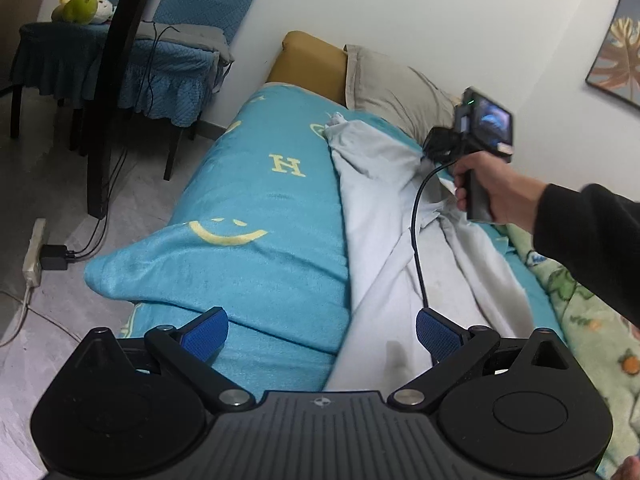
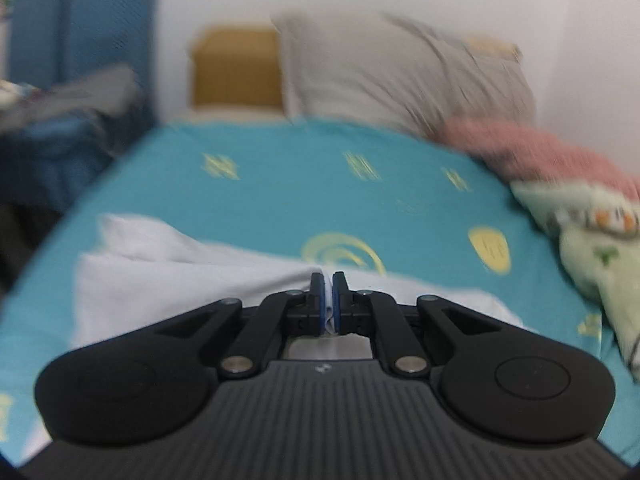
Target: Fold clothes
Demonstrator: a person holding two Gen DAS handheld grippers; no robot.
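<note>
On the bed, over the turquoise blanket (image 1: pixel 256 208), you are working one pale grey garment (image 1: pixel 384 240), which is lying rumpled lengthwise along the blanket's right half. Your right gripper (image 2: pixel 329 300) is pinching a fold of that cloth between its blue pads, jaws drawn together on it; your left gripper (image 1: pixel 322 336) is hanging with its jaws wide apart and nothing between them, hovering over the garment's near end. To fold well, you are wanting to keep the pinch firm, carry the held edge low and level across so the fabric is not bunching, and bring the idle tongs onto the near hem to hold it taut; that is my judgement only. Counting what is showing: one garment, two grippers, one beige pillow (image 1: pixel 400 88), one green patterned quilt (image 1: pixel 584 308), one pink cloth (image 2: pixel 540 148), blurred, so I cannot tell what it is.
</note>
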